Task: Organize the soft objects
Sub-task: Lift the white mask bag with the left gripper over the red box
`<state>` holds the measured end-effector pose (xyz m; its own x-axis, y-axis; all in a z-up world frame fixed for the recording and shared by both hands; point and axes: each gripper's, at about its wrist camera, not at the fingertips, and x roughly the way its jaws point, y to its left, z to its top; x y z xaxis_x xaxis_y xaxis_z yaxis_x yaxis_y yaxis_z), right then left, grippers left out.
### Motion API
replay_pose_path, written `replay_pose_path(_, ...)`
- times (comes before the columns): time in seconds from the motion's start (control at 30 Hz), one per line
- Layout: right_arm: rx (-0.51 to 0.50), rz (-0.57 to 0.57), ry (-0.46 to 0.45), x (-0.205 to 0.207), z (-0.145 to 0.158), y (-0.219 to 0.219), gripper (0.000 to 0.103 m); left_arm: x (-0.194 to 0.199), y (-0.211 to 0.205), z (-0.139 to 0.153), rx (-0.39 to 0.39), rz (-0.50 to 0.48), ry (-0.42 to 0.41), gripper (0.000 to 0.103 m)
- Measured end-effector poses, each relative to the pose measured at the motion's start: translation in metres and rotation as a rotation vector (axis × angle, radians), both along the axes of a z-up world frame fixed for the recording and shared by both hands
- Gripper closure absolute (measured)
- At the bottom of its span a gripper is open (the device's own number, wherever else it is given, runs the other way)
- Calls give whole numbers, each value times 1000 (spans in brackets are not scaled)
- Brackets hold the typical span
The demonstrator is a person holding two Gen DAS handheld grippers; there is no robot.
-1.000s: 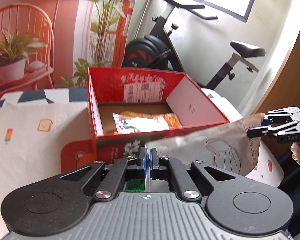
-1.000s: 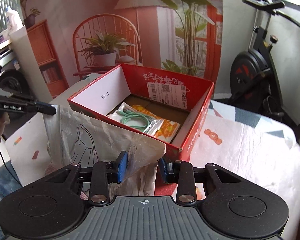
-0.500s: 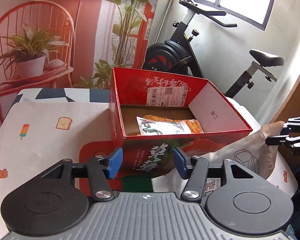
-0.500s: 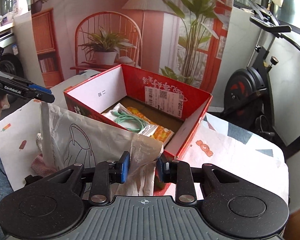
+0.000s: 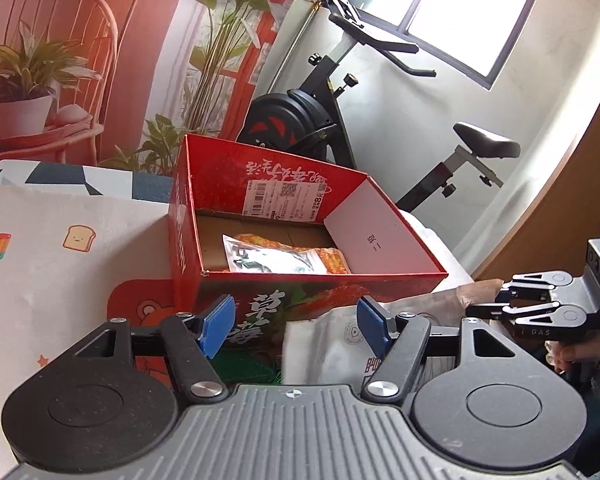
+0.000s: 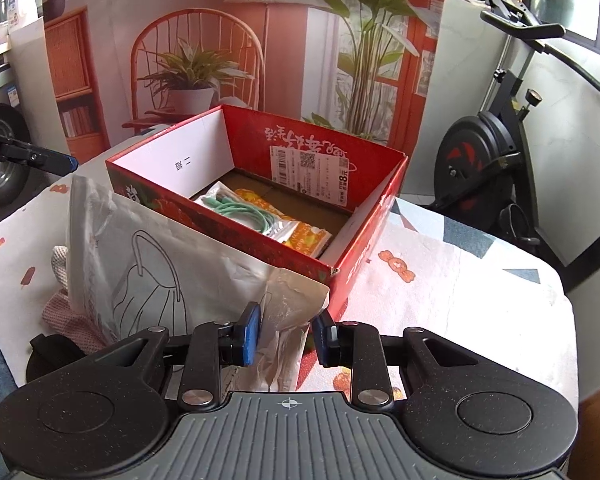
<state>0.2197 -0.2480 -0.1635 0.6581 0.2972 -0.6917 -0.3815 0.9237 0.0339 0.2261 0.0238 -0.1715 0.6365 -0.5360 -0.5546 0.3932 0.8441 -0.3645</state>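
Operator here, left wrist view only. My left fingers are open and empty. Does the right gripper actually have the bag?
Observer: It looks so. The right gripper has a crumpled corner of the bag pinched between its fingers, and the bag leans against the red box.
Operator: Is anything hidden behind the bag?
Observer: A pink knitted cloth lies at its lower left edge, partly covered.
Operator: What's in the clear packet in the box?
Observer: A coiled green cable.

Patterned tablecloth [image 6: 440, 280] carries red box [image 6: 364, 240] and bag [image 6: 160, 264].
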Motion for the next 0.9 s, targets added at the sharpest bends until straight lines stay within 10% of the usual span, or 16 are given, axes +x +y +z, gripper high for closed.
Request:
replay_pose_path(0.37, -4, 2, -5, 0, -3, 0, 78, 13, -34, -26, 88, -94, 82, 34)
replay_pose_path(0.5, -3, 5, 3, 1, -4, 1, 78, 17, -46, -34, 125, -106, 112, 92)
replay_pose_path(0.63, -10, 27, -4, -1, 2, 1, 79, 4, -54, -22, 247, -108, 16, 100)
replay_pose_path(0.9, 5, 100, -206, -11, 61, -3, 80, -7, -33, 45, 150, -22, -150, 100)
